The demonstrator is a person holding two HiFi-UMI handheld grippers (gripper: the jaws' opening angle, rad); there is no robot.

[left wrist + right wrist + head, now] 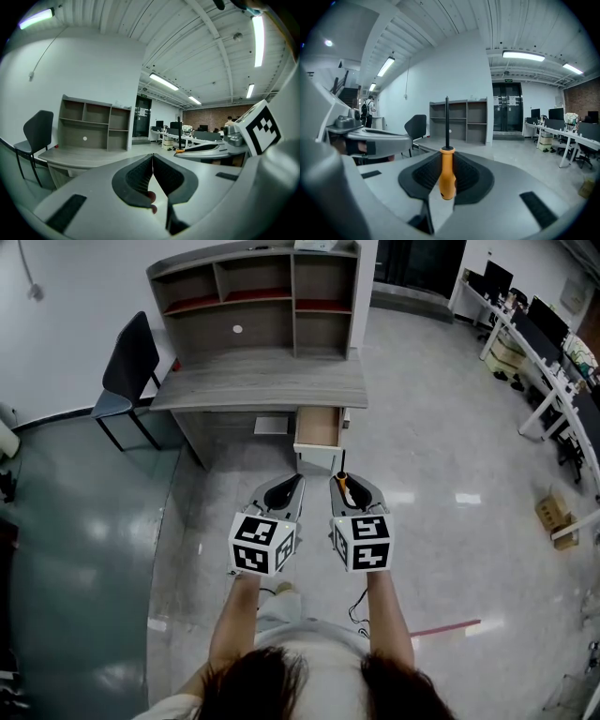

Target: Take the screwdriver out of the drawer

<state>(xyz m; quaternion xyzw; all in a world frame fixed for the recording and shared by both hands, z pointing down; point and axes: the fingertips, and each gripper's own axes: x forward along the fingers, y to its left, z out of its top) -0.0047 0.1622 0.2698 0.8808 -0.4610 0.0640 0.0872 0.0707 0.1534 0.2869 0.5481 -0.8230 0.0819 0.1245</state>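
Note:
My right gripper (446,176) is shut on a screwdriver (446,176) with an orange handle and a black shaft that points up out of the jaws. In the head view the right gripper (345,486) holds the screwdriver (343,486) in front of the open drawer (319,427) under the desk. My left gripper (286,491) hangs beside it, a little to the left. Its jaws are shut with nothing between them, as the left gripper (152,169) view shows. The drawer's inside looks bare wood.
A grey desk (262,381) with a shelf unit (253,296) stands ahead, a dark chair (127,367) at its left. Office desks and chairs (544,352) line the right side. A cardboard box (553,514) sits on the glossy floor at right.

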